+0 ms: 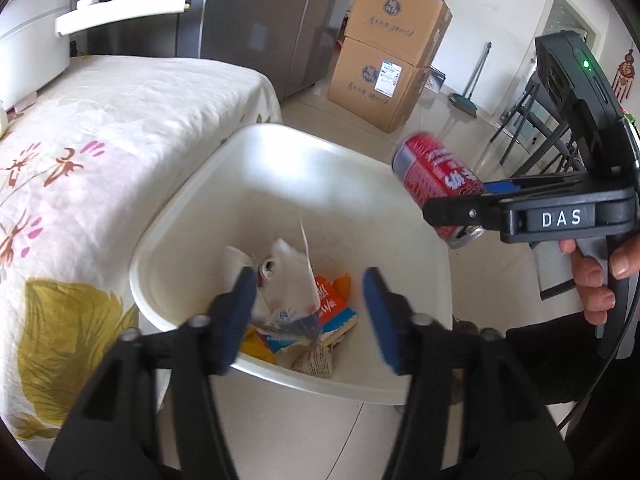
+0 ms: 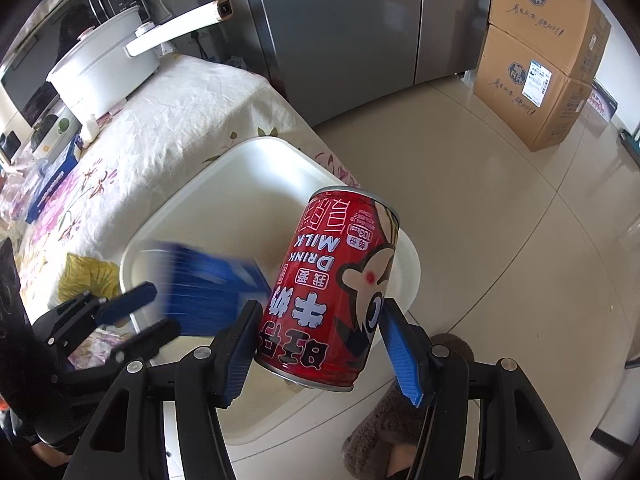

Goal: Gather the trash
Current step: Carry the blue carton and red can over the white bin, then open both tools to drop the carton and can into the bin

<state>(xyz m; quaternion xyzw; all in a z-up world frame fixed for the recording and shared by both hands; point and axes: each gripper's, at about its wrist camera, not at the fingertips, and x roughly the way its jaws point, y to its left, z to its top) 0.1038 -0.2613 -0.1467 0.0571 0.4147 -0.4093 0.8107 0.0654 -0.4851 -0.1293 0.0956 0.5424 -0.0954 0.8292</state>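
Observation:
A white bin [image 1: 280, 168] stands on the floor against the table, with crumpled paper and orange and blue cartons [image 1: 328, 308] in it. My left gripper [image 1: 308, 292] hangs open just above them, nothing between its blue pads. In the right wrist view the left gripper [image 2: 144, 316] shows at the lower left, with a blurred blue thing [image 2: 208, 288] right in front of it over the bin [image 2: 240, 200]. My right gripper [image 2: 320, 308] is shut on a red milk drink can [image 2: 332, 264], held tilted over the bin's right rim. From the left wrist, the can [image 1: 432, 176] and right gripper [image 1: 452, 200] appear at right.
A table under a floral cloth [image 1: 100, 140] runs along the bin's left, with a white long-handled pot [image 1: 32, 40] on it. A grey fridge [image 1: 260, 20] and stacked cardboard boxes [image 1: 392, 60] stand behind. Chair legs [image 1: 532, 128] are far right. A brown fuzzy slipper [image 2: 400, 412] rests by the bin.

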